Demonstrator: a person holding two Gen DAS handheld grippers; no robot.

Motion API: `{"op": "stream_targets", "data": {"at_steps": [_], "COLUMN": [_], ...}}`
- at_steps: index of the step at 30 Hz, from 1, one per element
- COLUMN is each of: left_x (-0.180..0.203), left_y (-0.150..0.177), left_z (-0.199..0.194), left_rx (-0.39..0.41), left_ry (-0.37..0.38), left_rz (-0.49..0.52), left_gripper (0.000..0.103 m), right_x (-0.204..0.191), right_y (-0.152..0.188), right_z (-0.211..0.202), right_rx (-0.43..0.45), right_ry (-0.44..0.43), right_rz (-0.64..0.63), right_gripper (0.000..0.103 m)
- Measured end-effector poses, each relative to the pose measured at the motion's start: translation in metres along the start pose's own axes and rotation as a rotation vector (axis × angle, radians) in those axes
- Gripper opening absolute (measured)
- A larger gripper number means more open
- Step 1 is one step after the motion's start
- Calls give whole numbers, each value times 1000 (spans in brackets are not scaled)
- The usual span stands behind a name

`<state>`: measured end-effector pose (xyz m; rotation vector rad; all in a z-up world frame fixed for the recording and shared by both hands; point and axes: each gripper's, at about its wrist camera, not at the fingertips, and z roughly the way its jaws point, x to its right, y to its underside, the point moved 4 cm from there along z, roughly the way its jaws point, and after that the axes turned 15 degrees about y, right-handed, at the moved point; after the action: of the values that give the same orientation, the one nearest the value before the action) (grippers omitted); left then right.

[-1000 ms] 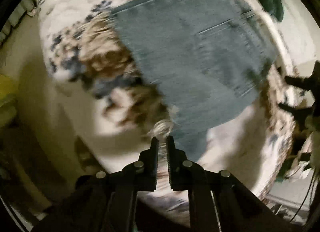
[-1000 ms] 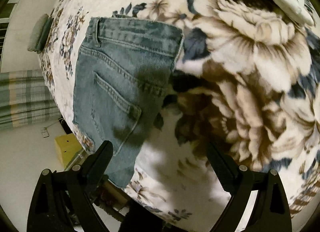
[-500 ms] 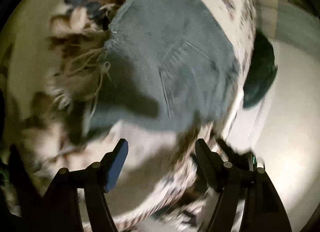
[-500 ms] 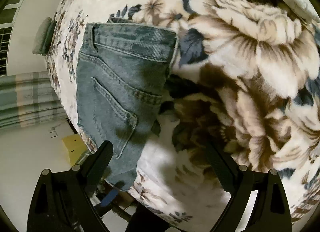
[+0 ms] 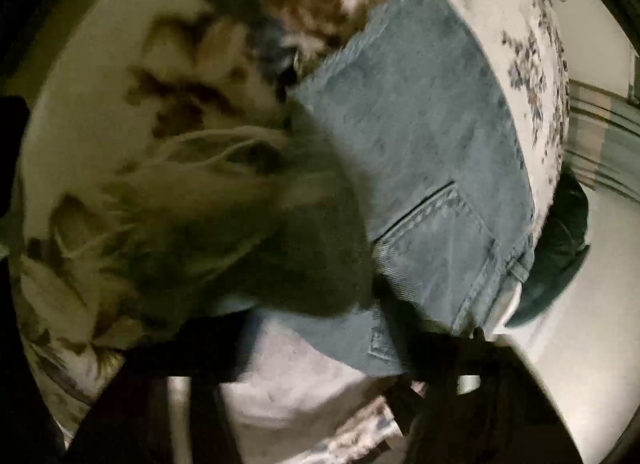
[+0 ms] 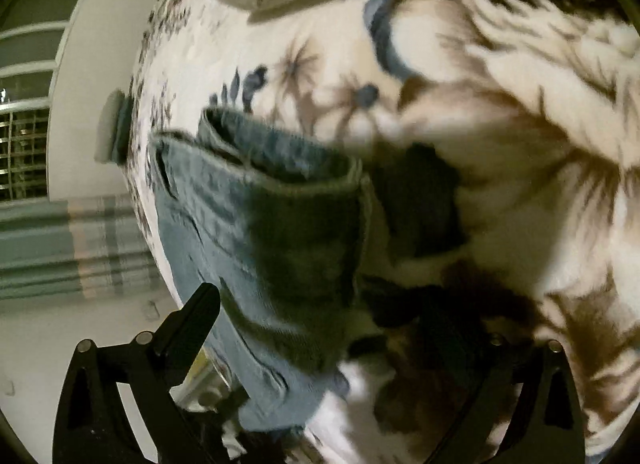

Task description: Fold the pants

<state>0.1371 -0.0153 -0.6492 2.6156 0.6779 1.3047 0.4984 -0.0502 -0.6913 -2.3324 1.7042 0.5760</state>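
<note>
Right gripper (image 6: pixel 332 328) wide, empty | left gripper (image 5: pixel 320 348) blurred, can't tell | jeans (image 5: pixel 420 167) folded compact on bedspread (image 6: pixel 500 143) | fold looks nearly done, maybe final tidy

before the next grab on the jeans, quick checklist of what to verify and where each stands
1. Right gripper open wide enough to take denim: ok, fingers spread apart.
2. Left gripper open: cannot tell, its fingers are dark and blurred.
3. Jeans folded into a compact stack: ok, layers show at the waistband edge.
4. Jeans fully on the floral blanket: not ok, one end hangs past the bed edge.
5. Either gripper holding cloth: right no; left cannot tell.
</note>
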Motion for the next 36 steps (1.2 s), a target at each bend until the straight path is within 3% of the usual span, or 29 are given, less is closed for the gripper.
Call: {"op": "stream_targets", "data": {"at_steps": [2,3,5,8,10,12,15,19,20,21,23,27,29,33,36], "left_x": [14,20,32,46,40,18,-8,-4,-2,2,14,21,15,11,21], "left_y": [0,1,3,2,-4,-15,-32,-36,-36,-37,-34,-30,-31,-41,-36], "left_z": [-4,-7,-13,-33,-31,-20,-3,5,5,7,13,-2,-5,18,27], "left_rx": [18,24,27,38,16,-5,2,25,32,37,38,34,45,4,-55], "left_ry": [-7,-2,28,108,139,147,230,226,222,224,224,280,251,125,-15], "left_rz": [88,133,196,326,352,265,95,80,79,77,68,55,68,37,28], "left_gripper": [8,6,5,6,8,17,22,32,40,49,58,65,67,67,67], "right_x": [-5,-6,-11,-15,-20,-20,-14,-24,-30,-34,-43,-54,-57,-55,-54], "right_y": [-3,-4,-5,0,2,1,-9,-15,-16,-15,-17,-13,-11,-9,-6], "right_z": [-5,-7,-14,-28,-31,-23,-9,2,4,8,11,20,22,26,22], "right_rx": [32,35,57,59,53,12,-49,-61,-59,-59,-56,-66,-66,-76,-70], "right_ry": [-9,-13,-27,-80,-68,-47,-66,-131,-139,-144,-143,-161,-164,-146,-137], "right_rz": [-11,-6,-8,12,-5,-18,4,-13,-18,-22,-25,-2,-8,-18,-12], "right_gripper": [46,46,33,23,23,29,52,71,75,77,79,79,80,80,80]}}
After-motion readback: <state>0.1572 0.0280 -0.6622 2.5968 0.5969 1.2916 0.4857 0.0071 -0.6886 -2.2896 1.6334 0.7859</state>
